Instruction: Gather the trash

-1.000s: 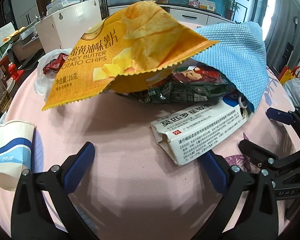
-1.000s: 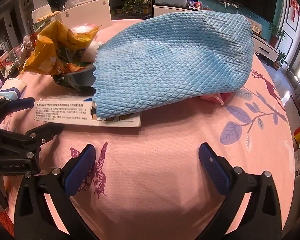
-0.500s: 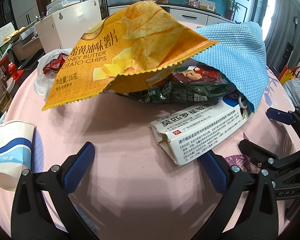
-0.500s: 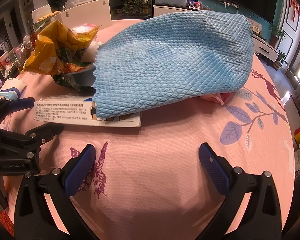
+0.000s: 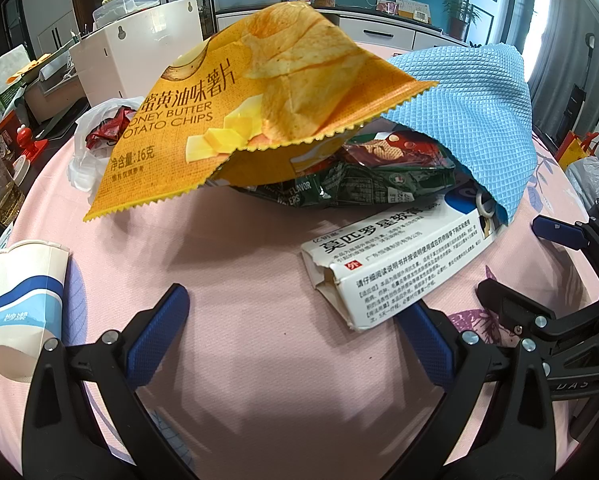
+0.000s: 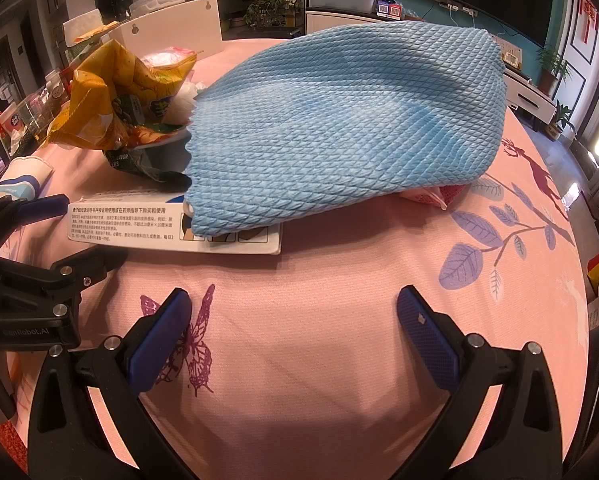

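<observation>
Now | left tool (image 5: 295,328) wide open, empty, box (image 5: 399,260) edge near | right tool (image 6: 295,328) likewise.

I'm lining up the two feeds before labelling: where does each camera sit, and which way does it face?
Left wrist: on the left gripper, low over the pink tablecloth, facing the yellow chip bag and white medicine box; its own open blue-padded fingers show, with the right gripper at the right edge.
Right wrist: on the right gripper, facing the blue cloth; its open fingers show, with the left gripper at the left edge.
Shared: cloth, box, chip bag, paper cup.
</observation>
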Motion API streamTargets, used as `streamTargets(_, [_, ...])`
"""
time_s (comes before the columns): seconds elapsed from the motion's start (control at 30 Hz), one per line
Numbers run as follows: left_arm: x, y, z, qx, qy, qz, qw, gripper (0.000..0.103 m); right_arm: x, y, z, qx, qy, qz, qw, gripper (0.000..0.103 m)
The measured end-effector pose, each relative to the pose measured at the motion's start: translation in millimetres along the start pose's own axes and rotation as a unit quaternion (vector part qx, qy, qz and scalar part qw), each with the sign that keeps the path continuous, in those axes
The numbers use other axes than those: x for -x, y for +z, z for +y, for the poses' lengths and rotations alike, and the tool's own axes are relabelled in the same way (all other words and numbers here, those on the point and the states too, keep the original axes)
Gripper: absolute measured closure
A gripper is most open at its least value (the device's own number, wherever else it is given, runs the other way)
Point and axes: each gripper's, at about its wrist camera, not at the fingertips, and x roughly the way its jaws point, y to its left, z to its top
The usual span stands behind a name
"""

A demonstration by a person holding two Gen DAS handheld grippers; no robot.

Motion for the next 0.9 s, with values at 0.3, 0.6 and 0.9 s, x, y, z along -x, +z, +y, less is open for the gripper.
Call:
streamTargets(0.3, [0.0, 0.0, 0.0, 0.000, 0.000, 0.000, 1.0000, 0.002, 0.0, 0.0, 0.1, 0.000, 0.000, 0.000, 1.000, 0.002])
streamTargets(0.6, [0.5, -0.8, -0.2, 0.002, 0.003, 0.000, 1.0000, 0.002, 0.3, -0.3, -1.0, -0.006, -0.003, 0.000, 1.000, 0.002])
streamTargets(0.9, [66.5, -5.4, 14.8, 0.043, -0.041, -0.017, 0.9981, 0.003, 51.5, -20.7, -7.7, -0.069, 0.009, -0.030, 0.997, 0.002])
